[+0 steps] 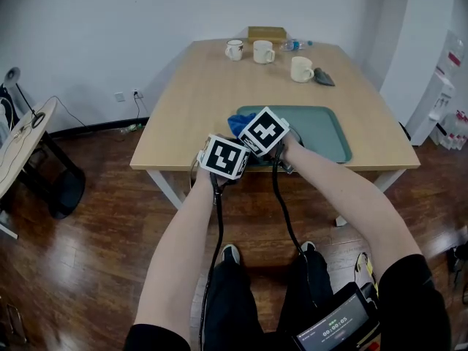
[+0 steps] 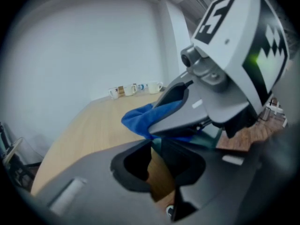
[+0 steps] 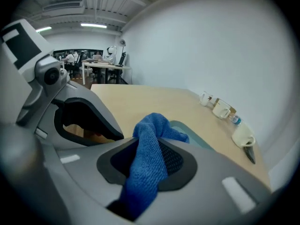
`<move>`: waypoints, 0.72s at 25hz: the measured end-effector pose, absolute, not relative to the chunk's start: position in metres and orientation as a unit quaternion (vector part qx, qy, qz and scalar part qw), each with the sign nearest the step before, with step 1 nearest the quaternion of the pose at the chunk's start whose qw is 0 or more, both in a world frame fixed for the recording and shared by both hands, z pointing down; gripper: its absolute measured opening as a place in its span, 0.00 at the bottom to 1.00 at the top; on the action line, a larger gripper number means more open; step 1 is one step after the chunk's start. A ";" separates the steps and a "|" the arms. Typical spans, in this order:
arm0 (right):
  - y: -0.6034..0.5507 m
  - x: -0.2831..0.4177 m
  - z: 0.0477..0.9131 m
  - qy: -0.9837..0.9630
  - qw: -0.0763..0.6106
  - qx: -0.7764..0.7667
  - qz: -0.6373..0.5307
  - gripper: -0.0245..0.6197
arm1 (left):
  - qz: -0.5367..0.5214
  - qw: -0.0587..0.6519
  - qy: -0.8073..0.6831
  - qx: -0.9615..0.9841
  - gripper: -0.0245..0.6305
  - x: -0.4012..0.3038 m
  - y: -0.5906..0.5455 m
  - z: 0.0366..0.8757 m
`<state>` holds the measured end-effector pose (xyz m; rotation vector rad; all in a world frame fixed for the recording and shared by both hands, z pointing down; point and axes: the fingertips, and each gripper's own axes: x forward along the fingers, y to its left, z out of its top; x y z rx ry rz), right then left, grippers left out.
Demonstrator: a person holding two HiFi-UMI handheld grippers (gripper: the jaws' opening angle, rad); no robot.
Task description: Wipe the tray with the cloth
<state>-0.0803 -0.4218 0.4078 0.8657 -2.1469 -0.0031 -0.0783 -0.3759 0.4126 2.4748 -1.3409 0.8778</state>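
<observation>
A teal tray lies at the near right of the wooden table. My right gripper hovers over the tray's left end, shut on a blue cloth. In the right gripper view the cloth bunches up between the jaws of that gripper, with the tray beyond. My left gripper sits at the table's front edge by the tray's near-left corner. In its own view the left gripper has a narrow gap with only floor showing through; the right gripper and cloth are just ahead.
Three white mugs stand at the far end with a water bottle, a cardboard box and a dark small object. A board on a stand is on the floor at left.
</observation>
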 end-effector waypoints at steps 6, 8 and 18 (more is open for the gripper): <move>-0.428 -0.049 0.403 -0.846 0.394 0.358 0.020 0.20 | 0.297 0.098 -0.455 0.834 0.15 -0.081 -0.376 0.414; -0.435 -0.018 0.403 -0.834 0.401 0.379 0.030 0.20 | 0.298 0.099 -0.455 0.833 0.15 -0.082 -0.376 0.414; -0.453 0.155 0.407 -0.759 0.418 0.492 0.090 0.20 | 0.298 0.098 -0.457 0.832 0.15 -0.084 -0.377 0.416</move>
